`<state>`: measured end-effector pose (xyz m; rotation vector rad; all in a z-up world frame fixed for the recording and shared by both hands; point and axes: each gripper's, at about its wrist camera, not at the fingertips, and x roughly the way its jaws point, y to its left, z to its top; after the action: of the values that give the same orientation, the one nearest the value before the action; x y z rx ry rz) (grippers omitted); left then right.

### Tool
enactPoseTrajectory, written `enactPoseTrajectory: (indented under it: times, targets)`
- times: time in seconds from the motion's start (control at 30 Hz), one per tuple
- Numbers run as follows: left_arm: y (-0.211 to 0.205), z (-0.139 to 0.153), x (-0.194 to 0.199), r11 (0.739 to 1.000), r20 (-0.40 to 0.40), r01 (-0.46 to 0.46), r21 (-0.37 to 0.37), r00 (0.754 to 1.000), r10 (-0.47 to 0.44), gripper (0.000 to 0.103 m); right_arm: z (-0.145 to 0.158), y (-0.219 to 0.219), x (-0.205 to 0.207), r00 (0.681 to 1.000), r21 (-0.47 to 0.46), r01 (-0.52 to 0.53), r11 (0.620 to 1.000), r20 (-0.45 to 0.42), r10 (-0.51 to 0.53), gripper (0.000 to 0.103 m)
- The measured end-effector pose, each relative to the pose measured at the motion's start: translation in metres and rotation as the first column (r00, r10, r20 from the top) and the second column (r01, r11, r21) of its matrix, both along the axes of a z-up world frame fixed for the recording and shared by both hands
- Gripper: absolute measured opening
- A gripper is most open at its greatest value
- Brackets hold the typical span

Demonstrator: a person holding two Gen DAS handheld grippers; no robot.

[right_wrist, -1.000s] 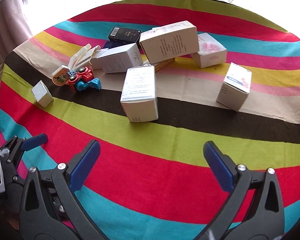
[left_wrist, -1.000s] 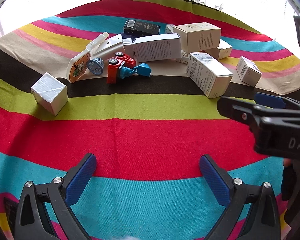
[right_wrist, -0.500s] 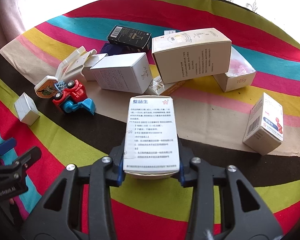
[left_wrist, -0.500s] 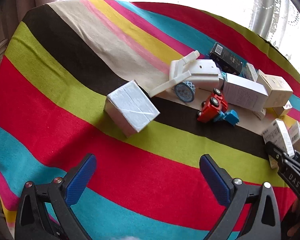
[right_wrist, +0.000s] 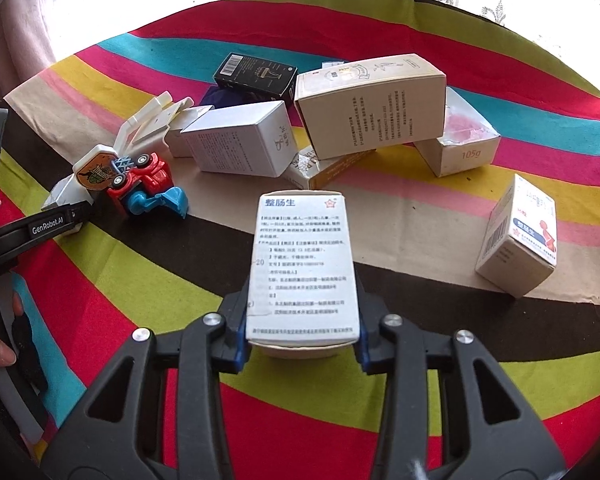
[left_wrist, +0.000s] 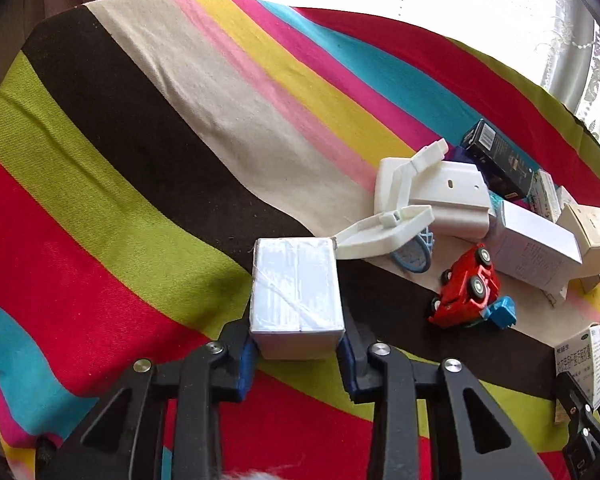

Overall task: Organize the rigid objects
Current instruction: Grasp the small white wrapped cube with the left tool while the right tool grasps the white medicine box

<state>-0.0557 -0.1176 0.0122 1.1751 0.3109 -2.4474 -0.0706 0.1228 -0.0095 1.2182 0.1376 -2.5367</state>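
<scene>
1. Two pairs of tongs are in view, each holding one carton, over a bench covered by a striped cloth (right_wrist: 500,364).
2. In the right wrist view the loose cartons number at least six: a black carton (right_wrist: 256,76), a white carton (right_wrist: 240,142) lying on its side, a large beige carton (right_wrist: 374,106) propped on a thin yellow-edged carton (right_wrist: 324,168), a carton marked 105g (right_wrist: 458,140), and a small upright carton with a barcode (right_wrist: 518,238) well apart to the right.
3. One red toy car (right_wrist: 144,176) with a blue part lies tipped over just beside a white plastic piece (right_wrist: 148,124) left of the pile.
4. The left tongs (left_wrist: 298,354) are closing; their blue pads press on both sides of a plain white carton (left_wrist: 294,286), which rests low over the green and black stripes, near the white plastic piece.
5. The right tongs (right_wrist: 302,346) are clamped on a medicine carton (right_wrist: 304,266) with printed Chinese text, held near its close end.
6. The medicine carton's long axis runs straight away from the camera, along the fingers, its far end pointing toward the pile; it hangs in front of the pile over the black stripe.
7. The plain white carton's longer side also runs away from the camera.
</scene>
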Motion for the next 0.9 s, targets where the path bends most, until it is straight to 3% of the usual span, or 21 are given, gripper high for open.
enactPoseTrajectory:
  times: [0.33, 0.5, 0.9]
  targets:
    - [0.039, 0.012, 0.042, 0.989, -0.078, 0.151, -0.010, 0.985, -0.151, 0.035, 0.002, -0.001, 0.002, 1.000, 0.012, 0.004, 1.000, -0.003, -0.003, 0.044]
    - [0.058, 0.010, 0.045, 0.981, -0.084, 0.192, 0.001, 0.978, -0.192, 0.035, 0.006, 0.006, 0.003, 1.000, -0.027, 0.027, 0.999, -0.010, -0.027, 0.043]
    - [0.087, 0.030, 0.081, 0.963, -0.134, 0.271, -0.004, 0.954, -0.269, 0.035, 0.055, 0.031, 0.074, 0.993, -0.100, 0.054, 0.994, -0.100, -0.064, 0.043]
